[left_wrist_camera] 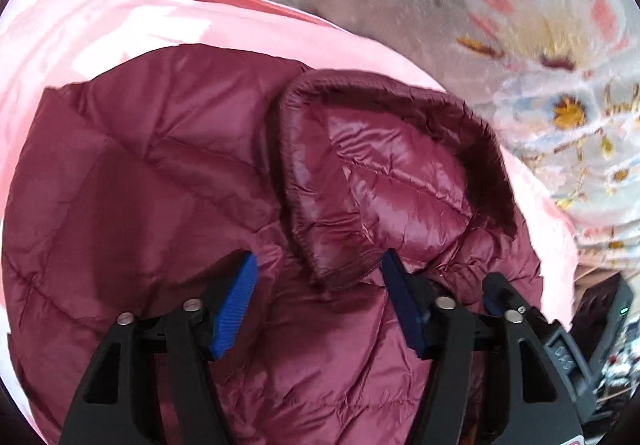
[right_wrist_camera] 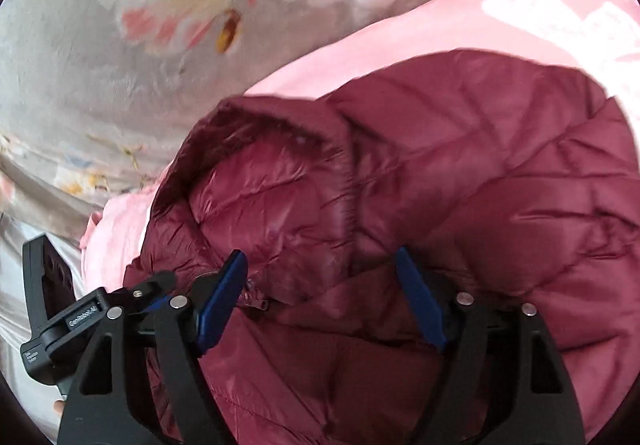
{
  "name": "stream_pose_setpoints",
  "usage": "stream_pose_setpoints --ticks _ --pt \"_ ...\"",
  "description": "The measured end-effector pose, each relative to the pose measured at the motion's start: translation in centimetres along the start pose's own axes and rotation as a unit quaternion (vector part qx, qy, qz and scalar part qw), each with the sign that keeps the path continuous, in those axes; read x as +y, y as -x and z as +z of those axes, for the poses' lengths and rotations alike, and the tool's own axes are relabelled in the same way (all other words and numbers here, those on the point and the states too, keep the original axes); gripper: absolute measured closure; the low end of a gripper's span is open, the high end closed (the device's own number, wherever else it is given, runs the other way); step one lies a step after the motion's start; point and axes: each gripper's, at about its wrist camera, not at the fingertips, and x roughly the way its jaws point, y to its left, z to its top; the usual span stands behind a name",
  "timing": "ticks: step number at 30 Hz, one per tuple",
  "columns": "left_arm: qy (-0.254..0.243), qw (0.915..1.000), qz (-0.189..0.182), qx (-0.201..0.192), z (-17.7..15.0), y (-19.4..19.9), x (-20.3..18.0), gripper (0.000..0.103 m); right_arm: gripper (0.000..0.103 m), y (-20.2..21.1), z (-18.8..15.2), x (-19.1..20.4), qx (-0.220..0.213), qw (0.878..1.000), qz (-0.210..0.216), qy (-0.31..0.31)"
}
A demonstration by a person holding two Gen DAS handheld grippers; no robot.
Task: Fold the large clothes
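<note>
The maroon puffer jacket (left_wrist_camera: 168, 173) lies bundled on the pink sheet (left_wrist_camera: 80, 29), hood (left_wrist_camera: 384, 173) at 1 o'clock, partly folded. Left gripper (left_wrist_camera: 320, 305) and right gripper (right_wrist_camera: 320, 297) are both released, empty.

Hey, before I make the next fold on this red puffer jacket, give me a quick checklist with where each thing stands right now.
1. Left gripper free of fabric: ok, jaws apart, nothing pinched.
2. Right gripper free of fabric: ok, jaws apart, nothing pinched.
3. Jacket lying on the pink cloth: ok.
4. Hood folded onto the jacket body: ok.
5. Sleeves tucked in: cannot tell, none visible.
6. Zipper closed: cannot tell, only a small part shows.
</note>
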Motion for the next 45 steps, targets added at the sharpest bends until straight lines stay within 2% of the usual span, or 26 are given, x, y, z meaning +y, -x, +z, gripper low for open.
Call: stream_pose_setpoints --ticks 1,2,3,4,6,8,10,13,15,19,22,26,28,32,35,36,39,41,45 --pt "-0.009 1.0000 -0.003 0.001 0.1 -0.1 -0.3 0.081 0.046 -0.2 0.1 0.5 0.013 1.000 0.028 0.000" --pt "-0.011 0.9999 -0.004 0.005 0.2 -0.1 -0.5 0.090 0.067 -0.1 0.3 1.0 0.022 0.998 0.056 -0.001" --pt "-0.009 0.9999 -0.009 0.004 0.4 0.0 -0.7 0.090 0.091 0.2 0.5 1.5 0.024 0.997 0.077 0.002" --pt "-0.008 0.9998 -0.016 -0.002 0.6 0.4 -0.8 0.093 0.094 1.1 0.7 2.4 0.015 0.995 0.099 0.011" --pt "-0.016 0.9993 -0.026 -0.021 0.7 1.8 -1.2 0.094 0.095 3.5 0.9 3.9 -0.023 0.992 0.118 0.041" --pt "-0.030 0.9985 -0.021 -0.041 0.5 2.9 -1.3 0.094 0.096 5.0 0.5 4.4 -0.046 0.991 0.104 0.069" --pt "-0.055 0.9970 0.009 -0.054 -0.1 2.9 -1.5 0.094 0.097 4.1 -0.5 3.3 -0.035 0.995 0.036 0.086" --pt "-0.066 0.9964 0.041 -0.035 -1.1 0.8 -0.6 0.095 0.097 1.7 -2.1 0.8 -0.002 0.996 -0.026 0.083" --pt "-0.064 0.9963 0.049 -0.030 -1.8 -0.5 0.3 0.094 0.097 0.8 -3.0 -0.5 0.006 0.995 -0.049 0.082" --pt "-0.085 0.9929 0.059 -0.058 -3.0 -1.3 0.6 0.091 0.098 0.6 -4.0 -1.1 0.000 0.993 -0.065 0.103" --pt "-0.110 0.9871 0.086 -0.078 -3.6 -1.5 0.0 0.087 0.098 0.6 -4.2 -0.4 -0.003 0.989 -0.081 0.122" --pt "-0.129 0.9829 0.108 -0.075 -4.0 -0.4 -0.5 0.086 0.097 2.0 -3.8 -1.0 0.011 0.992 -0.077 0.101" --pt "-0.131 0.9842 0.097 -0.068 -3.9 1.5 -0.3 0.086 0.094 3.7 -3.2 -0.9 0.002 0.992 -0.076 0.098" --pt "-0.114 0.9827 0.089 -0.115 -0.7 5.9 -0.2 0.085 0.093 7.1 0.0 0.6 -0.052 0.992 -0.071 0.095" --pt "-0.092 0.9803 0.093 -0.148 2.7 7.4 -1.3 0.085 0.093 6.8 4.1 3.2 -0.092 0.991 -0.060 0.078" --pt "-0.078 0.9821 0.084 -0.149 4.7 7.1 -1.9 0.085 0.093 6.2 5.0 3.8 -0.100 0.991 -0.059 0.074" --pt "-0.032 0.9898 0.062 -0.124 7.7 5.1 -2.2 0.084 0.093 3.1 7.2 5.2 -0.115 0.990 -0.064 0.057" --pt "-0.017 0.9919 0.073 -0.103 8.7 2.7 -2.3 0.084 0.093 0.8 7.8 5.4 -0.100 0.990 -0.080 0.059" --pt "-0.046 0.9927 0.092 -0.063 7.2 -1.0 -2.0 0.084 0.093 -2.7 6.2 4.8 -0.048 0.985 -0.126 0.110"
